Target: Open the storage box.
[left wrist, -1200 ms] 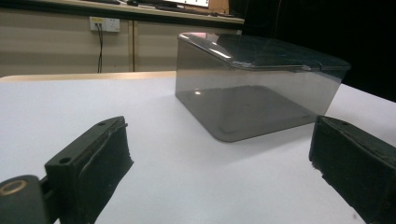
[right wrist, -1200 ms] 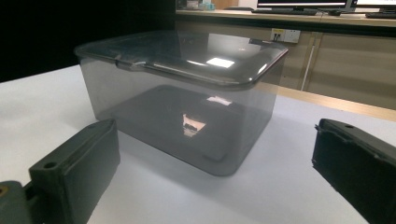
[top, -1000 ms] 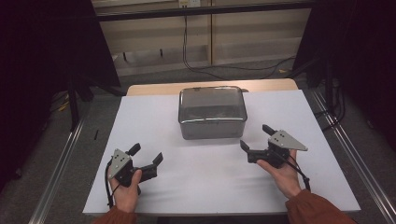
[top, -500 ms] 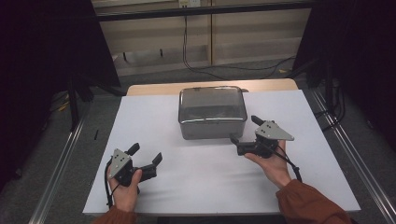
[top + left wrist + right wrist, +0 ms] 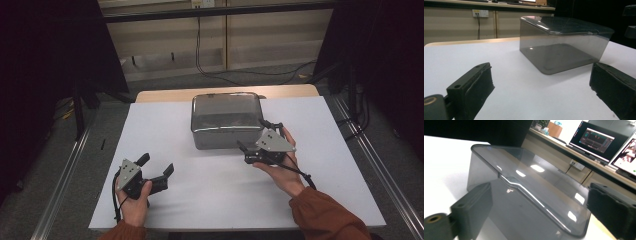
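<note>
The smoky translucent box (image 5: 226,120) sits at the far middle of your white table (image 5: 200,200), a rounded-corner rectangular container of glossy grey plastic with a fitted lid that catches the ceiling lights. Your right gripper (image 5: 257,137) is up against the box's near right corner, its jaws spread wide and holding nothing; the grey three-cornered plate (image 5: 274,142) rides on top of it. Your left gripper (image 5: 156,167) rests low on the table near the front left, well apart from the box, jaws also spread and empty.

From the left gripper view you see the box (image 5: 564,45) side-on: smooth tinted walls, a darker floor showing through them, and the lid's thin overhanging lip. The matte black jaw pads look rubbery and slightly ragged at the edges. The right gripper view looks close across the lid (image 5: 529,185), where a small raised tab breaks the near rim. Behind it, a wooden counter carries two lit monitors (image 5: 596,141); their on-screen text is too small to read. No label or brand can be made out on the box.
</note>
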A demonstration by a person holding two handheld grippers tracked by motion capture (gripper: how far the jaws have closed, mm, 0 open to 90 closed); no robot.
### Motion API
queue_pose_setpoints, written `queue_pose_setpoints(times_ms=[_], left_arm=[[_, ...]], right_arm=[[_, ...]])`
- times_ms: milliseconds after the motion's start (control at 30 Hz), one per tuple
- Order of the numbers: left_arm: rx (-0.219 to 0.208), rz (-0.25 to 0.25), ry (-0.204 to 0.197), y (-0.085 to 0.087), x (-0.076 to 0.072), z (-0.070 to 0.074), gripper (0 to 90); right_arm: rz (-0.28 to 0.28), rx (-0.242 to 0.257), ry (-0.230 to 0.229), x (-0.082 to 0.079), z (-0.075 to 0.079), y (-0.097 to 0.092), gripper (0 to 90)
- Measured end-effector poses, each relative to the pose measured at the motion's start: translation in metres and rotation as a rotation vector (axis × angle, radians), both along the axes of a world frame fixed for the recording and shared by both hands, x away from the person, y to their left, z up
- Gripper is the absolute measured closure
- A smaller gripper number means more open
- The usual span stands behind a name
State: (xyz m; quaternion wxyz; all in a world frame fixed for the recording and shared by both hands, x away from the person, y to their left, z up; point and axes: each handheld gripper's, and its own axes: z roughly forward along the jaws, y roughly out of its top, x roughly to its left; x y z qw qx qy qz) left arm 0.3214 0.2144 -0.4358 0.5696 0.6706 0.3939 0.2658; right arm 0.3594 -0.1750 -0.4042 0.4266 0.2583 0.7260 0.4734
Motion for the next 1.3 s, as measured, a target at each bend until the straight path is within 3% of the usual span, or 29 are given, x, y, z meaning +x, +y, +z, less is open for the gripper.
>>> queue_pose_setpoints(times_ms=[167, 200, 267, 400, 433, 467, 633, 800, 833, 867, 1033, 1100, 1300], left_arm=[[0.001, -0.003, 0.001, 0.0, 0.0, 0.0, 4.4], [0.002, -0.003, 0.003, 0.0, 0.0, 0.0, 4.4], [0.003, -0.001, 0.004, 0.0, 0.0, 0.0, 4.4], [0.005, -0.003, 0.005, -0.001, 0.001, 0.0, 4.4], [0.004, -0.004, 0.003, -0.002, 0.002, 0.0, 4.5], [0.004, -0.004, 0.003, -0.002, 0.002, 0.0, 4.4], [0.011, -0.008, 0.007, -0.003, 0.002, 0.0, 4.4], [0.012, -0.008, 0.011, -0.002, 0.002, 0.0, 4.4], [0.012, -0.008, 0.011, -0.002, 0.002, 0.0, 4.4], [0.012, -0.009, 0.011, -0.002, 0.002, 0.0, 4.4], [0.015, 0.001, 0.011, -0.002, 0.003, 0.0, 4.4], [0.017, -0.002, 0.01, -0.002, 0.003, 0.0, 4.3], [0.017, -0.002, 0.011, -0.002, 0.003, 0.0, 4.4]], right_arm=[[0.009, -0.04, -0.03, 0.002, 0.0, 0.008, 5.4], [0.004, -0.098, -0.069, 0.002, -0.001, 0.012, 5.7], [0.014, -0.161, -0.104, 0.003, -0.002, 0.016, 7.7], [0.029, -0.215, -0.127, 0.003, -0.006, 0.022, 9.2], [0.04, -0.262, -0.139, 0.003, -0.008, 0.026, 11.3], [0.04, -0.262, -0.139, 0.003, -0.008, 0.026, 11.3], [0.041, -0.407, -0.192, 0.004, -0.012, 0.035, 15.8], [0.031, -0.511, -0.233, 0.006, -0.014, 0.04, 23.9], [0.031, -0.511, -0.233, 0.006, -0.014, 0.04, 23.9], [0.029, -0.57, -0.255, 0.007, -0.015, 0.042, 26.8], [0.043, -0.621, -0.281, 0.006, -0.016, 0.046, 33.1], [0.033, -0.671, -0.314, 0.005, -0.017, 0.049, 37.0], [0.032, -0.736, -0.328, 0.008, -0.021, 0.053, 41.4]])
